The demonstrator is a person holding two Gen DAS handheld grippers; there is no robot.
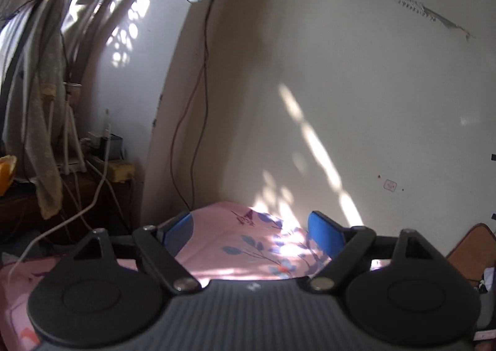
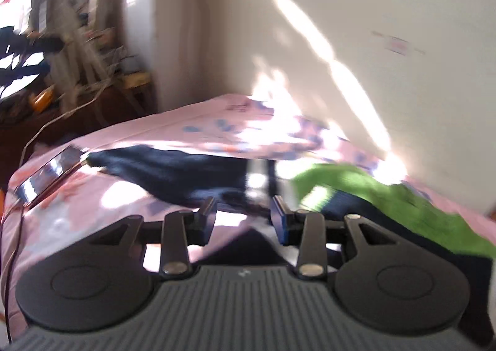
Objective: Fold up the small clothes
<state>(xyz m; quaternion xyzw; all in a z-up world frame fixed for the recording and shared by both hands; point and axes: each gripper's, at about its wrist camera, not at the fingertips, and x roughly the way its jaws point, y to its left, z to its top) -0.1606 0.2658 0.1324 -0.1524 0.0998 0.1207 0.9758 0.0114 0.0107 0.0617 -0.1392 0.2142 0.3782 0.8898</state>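
Note:
In the right wrist view, a dark navy garment [image 2: 186, 174] with a white stripe lies spread on the pink floral bedsheet [image 2: 130, 196]. A bright green cloth [image 2: 387, 199] lies to its right, over another dark piece. My right gripper [image 2: 243, 217] hovers just in front of the navy garment, jaws partly open, holding nothing. In the left wrist view, my left gripper [image 1: 252, 227] is wide open and empty above the pink sheet [image 1: 235, 242], aimed at the wall; no clothes show there.
A phone [image 2: 49, 176] with a cable lies at the bed's left edge. A cluttered dark side table [image 1: 93, 177] with cables and a hanging towel [image 1: 43, 121] stands left of the bed. The white wall [image 1: 341, 103] bounds the far side.

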